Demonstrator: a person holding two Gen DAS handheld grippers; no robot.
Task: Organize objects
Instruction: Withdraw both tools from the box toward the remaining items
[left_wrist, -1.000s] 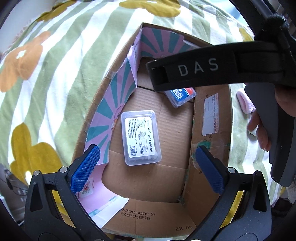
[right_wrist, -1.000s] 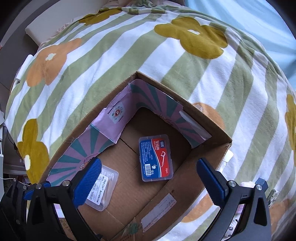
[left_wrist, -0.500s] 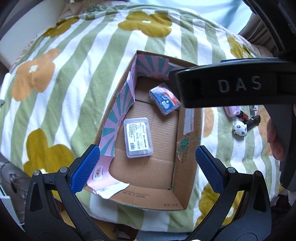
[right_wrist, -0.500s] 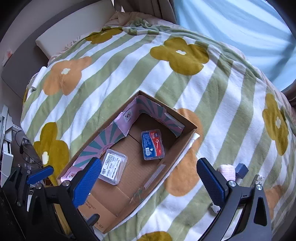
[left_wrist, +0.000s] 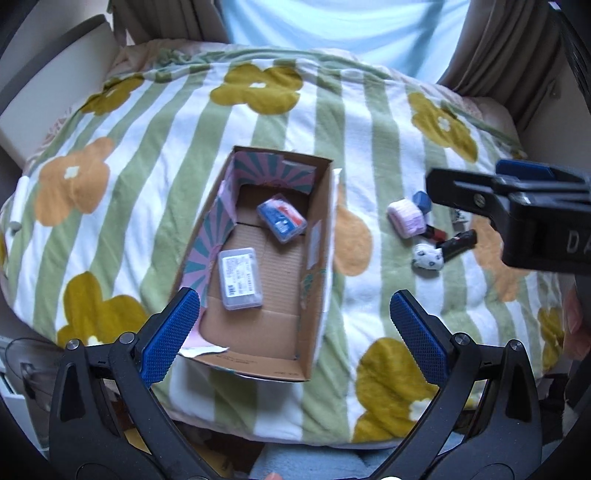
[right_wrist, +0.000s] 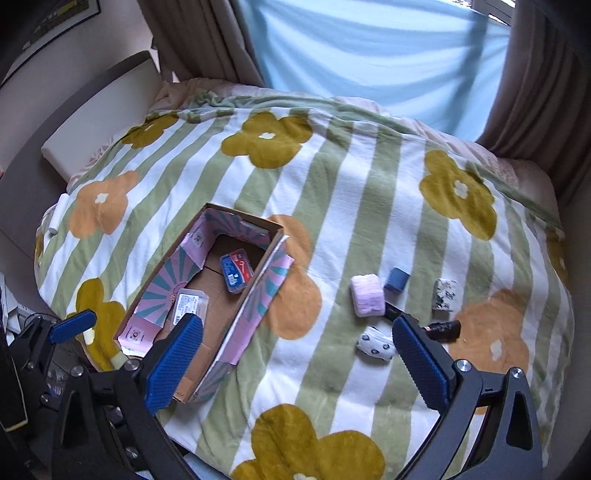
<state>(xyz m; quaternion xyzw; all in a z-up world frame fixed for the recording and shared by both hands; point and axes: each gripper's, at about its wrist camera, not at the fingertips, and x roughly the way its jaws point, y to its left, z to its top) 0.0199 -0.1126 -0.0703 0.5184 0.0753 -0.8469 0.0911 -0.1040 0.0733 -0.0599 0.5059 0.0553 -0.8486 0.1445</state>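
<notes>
An open cardboard box (left_wrist: 317, 258) (right_wrist: 255, 288) lies on the flowered blanket. Inside it are a clear case with a white label (left_wrist: 239, 278) (right_wrist: 190, 304) and a blue and red case (left_wrist: 282, 219) (right_wrist: 237, 270). To its right lie a pink roll (left_wrist: 406, 218) (right_wrist: 366, 300), a small blue cube (left_wrist: 422, 202) (right_wrist: 397, 280), a white spotted item (left_wrist: 427, 258) (right_wrist: 376, 345), a black stick (left_wrist: 456, 242) (right_wrist: 443, 326) and a white patterned block (right_wrist: 445, 294). My left gripper (left_wrist: 293, 332) is open and empty, high above the box's near end. My right gripper (right_wrist: 295, 356) is open and empty, above the blanket between the box and loose items.
The blanket (right_wrist: 332, 184) covers a bed with a white headboard (right_wrist: 96, 110) at the left. Curtains (right_wrist: 369, 55) hang behind the bed. The right gripper's body (left_wrist: 517, 218) fills the right of the left wrist view. Floor clutter shows past the bed's near edge.
Both grippers have pulled up and back from the box, so the box looks much smaller and the loose items on the right have come into view. Both stay open.
</notes>
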